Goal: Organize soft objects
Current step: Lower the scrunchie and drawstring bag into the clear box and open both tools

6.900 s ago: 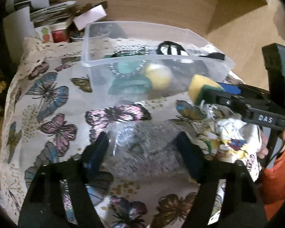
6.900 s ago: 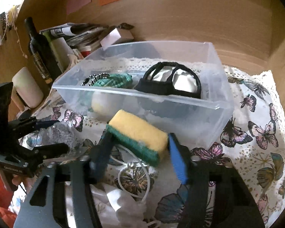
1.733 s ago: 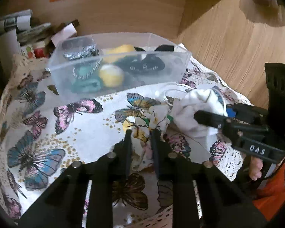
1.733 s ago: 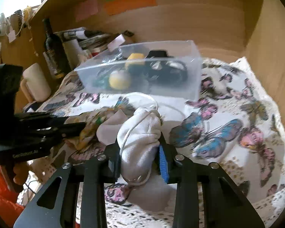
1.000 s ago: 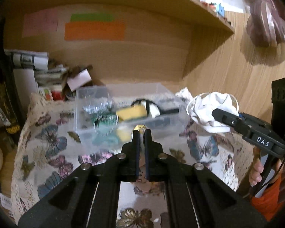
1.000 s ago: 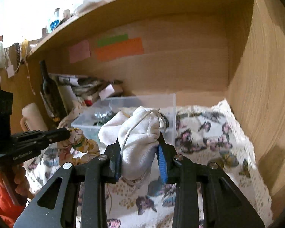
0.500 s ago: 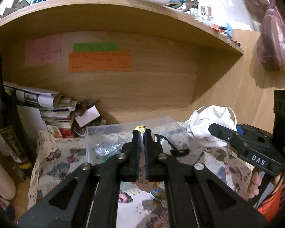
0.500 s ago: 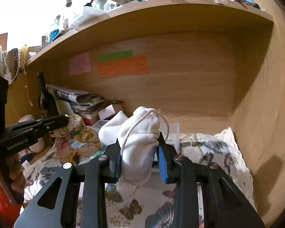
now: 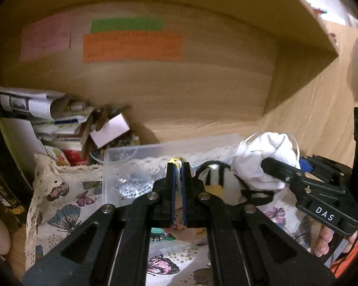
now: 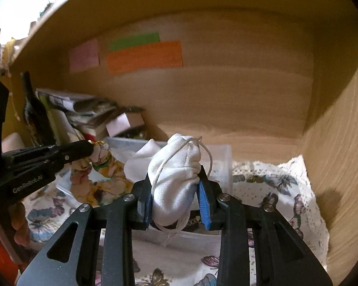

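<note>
My left gripper [image 9: 178, 166] is shut on a floral-print cloth [image 10: 100, 176] that hangs below it, seen best in the right wrist view. My right gripper [image 10: 175, 191] is shut on a white drawstring cloth pouch [image 10: 176, 178], which also shows in the left wrist view [image 9: 265, 159]. Both are held above a clear plastic bin [image 9: 121, 157] that holds a grey sparkly item [image 9: 133, 186], a black-and-white strapped item [image 9: 217, 178] and other soft things. In the right wrist view the bin [image 10: 222, 155] lies just behind the pouch.
The bin stands on a butterfly-print tablecloth [image 9: 59, 214] inside a wooden alcove with coloured paper notes [image 9: 131, 45] on the back wall. A pile of papers and small boxes [image 9: 59, 124] and a dark bottle [image 10: 33, 109] stand at the left. A wooden side wall [image 10: 341, 143] is at the right.
Both grippers picked cloth items off the table, lifted them, and have now come closer and lower over the bin. Earlier the sponge and grey item went into the bin.
</note>
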Tool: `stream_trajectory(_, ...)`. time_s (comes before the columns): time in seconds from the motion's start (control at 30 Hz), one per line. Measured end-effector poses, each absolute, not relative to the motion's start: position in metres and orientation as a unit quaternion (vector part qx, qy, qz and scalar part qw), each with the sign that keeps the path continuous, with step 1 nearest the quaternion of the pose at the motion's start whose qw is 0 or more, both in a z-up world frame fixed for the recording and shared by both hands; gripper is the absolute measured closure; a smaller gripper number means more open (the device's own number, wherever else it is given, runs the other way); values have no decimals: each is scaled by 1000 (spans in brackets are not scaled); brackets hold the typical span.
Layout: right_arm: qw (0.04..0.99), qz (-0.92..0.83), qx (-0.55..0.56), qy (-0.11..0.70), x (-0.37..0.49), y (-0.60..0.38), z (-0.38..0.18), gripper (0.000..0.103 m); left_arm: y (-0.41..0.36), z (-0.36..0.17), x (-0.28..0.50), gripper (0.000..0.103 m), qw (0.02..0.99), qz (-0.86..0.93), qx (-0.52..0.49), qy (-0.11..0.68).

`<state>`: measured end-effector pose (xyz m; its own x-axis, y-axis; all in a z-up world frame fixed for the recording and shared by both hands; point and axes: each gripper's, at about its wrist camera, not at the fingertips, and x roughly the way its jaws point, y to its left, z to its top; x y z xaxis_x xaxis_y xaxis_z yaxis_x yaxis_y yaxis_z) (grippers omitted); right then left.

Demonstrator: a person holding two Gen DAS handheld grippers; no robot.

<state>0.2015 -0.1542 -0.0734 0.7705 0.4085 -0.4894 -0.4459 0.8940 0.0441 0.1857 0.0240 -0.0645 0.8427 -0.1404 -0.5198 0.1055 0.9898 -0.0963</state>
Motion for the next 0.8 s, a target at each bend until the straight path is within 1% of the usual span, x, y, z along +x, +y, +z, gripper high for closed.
stream_trajectory(0.2, 932, 219, -50, 286, 215, -149, -90, 74, 26, -79, 196, 99, 950, -57, -30, 306)
stream_trajectory(0.27, 930, 217, -56, 291, 215, -148, -93, 72, 28, -83, 197, 99, 947, -52, -29, 314)
stream_trajectory(0.37, 930, 216, -61, 292, 214, -147, -92, 72, 29, -88, 199, 95, 942, -53, -32, 331)
stream_trajectory(0.47, 928, 218, -63, 296, 212, -148, -92, 68, 31, -93, 199, 85, 935, -56, -39, 348)
stream_trajectory(0.53, 927, 218, -65, 297, 211, -148, -92, 64, 32, -95, 198, 73, 934, -57, -41, 350)
stream_trajectory(0.57, 927, 217, -66, 298, 209, -150, -92, 60, 33, -95, 196, 69, 934, -57, -41, 351)
stream_trajectory(0.6, 927, 217, -65, 298, 209, -150, -92, 56, 33, -94, 194, 63, 934, -56, -42, 349)
stream_trajectory(0.63, 927, 218, -64, 298, 207, -152, -92, 54, 33, -93, 190, 57, 936, -56, -42, 346)
stream_trajectory(0.7, 927, 222, -59, 297, 203, -155, -90, 49, 34, -88, 183, 52, 939, -54, -40, 337)
stream_trajectory(0.8, 928, 224, -54, 292, 197, -159, -85, 48, 34, -80, 174, 48, 946, -58, -39, 318)
